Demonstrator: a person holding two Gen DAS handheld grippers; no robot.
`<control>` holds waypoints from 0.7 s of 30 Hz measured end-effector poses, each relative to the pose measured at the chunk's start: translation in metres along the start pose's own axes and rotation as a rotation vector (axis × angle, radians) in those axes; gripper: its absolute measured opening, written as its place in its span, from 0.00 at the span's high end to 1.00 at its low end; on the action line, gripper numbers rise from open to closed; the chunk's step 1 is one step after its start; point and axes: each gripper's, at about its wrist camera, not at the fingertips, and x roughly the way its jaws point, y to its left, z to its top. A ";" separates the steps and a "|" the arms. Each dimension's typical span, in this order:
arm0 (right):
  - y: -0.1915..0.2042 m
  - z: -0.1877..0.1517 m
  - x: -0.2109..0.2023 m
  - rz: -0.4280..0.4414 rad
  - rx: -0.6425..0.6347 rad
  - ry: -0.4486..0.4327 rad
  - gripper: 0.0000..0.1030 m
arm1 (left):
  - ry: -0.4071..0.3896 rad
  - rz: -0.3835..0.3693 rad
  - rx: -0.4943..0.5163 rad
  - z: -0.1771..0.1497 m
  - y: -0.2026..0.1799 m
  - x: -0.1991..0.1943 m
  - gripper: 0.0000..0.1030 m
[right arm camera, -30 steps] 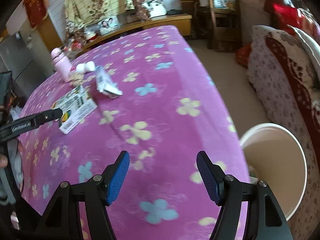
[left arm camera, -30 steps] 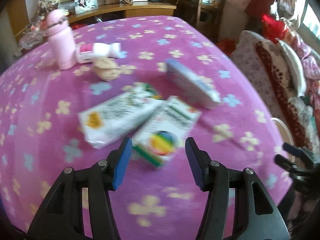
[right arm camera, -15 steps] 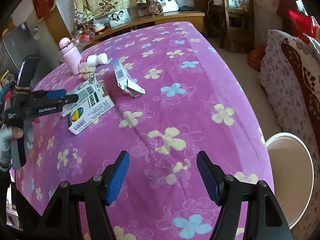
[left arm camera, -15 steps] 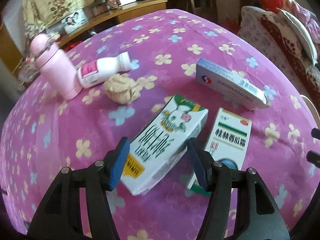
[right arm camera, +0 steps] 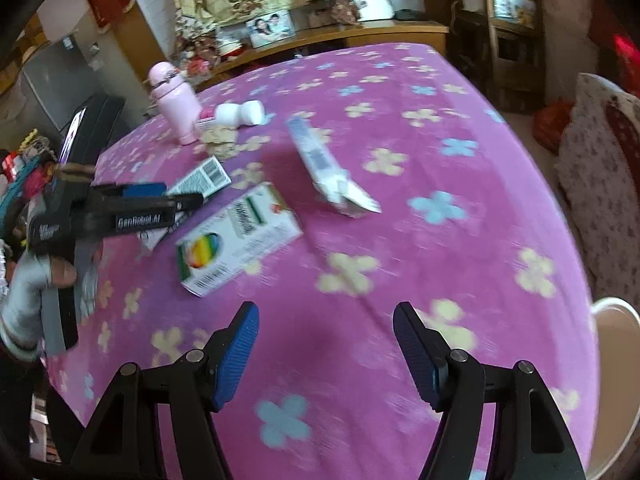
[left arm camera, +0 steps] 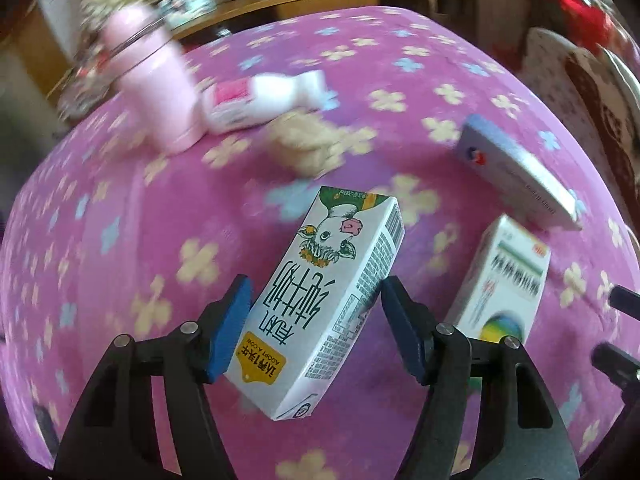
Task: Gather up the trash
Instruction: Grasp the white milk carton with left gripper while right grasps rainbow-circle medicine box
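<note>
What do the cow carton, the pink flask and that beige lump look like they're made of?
The cow carton between the left claw pads looks like coated paperboard: crisp folded edges, printed faces, slight sheen. The pink flask seems plastic or painted metal, smooth and matte; blur leaves that open. The beige lump is probably crumpled paper, judging by its wrinkled, irregular shape.

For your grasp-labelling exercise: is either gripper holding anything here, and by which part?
The left gripper straddles the milk carton's lower long sides, but whether its jaws grip it cannot be told. The right gripper holds nothing.
</note>
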 end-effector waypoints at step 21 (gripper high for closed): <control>0.112 0.081 0.120 0.012 -0.090 0.118 0.29 | -0.005 0.046 -0.244 -0.089 0.084 -0.038 0.37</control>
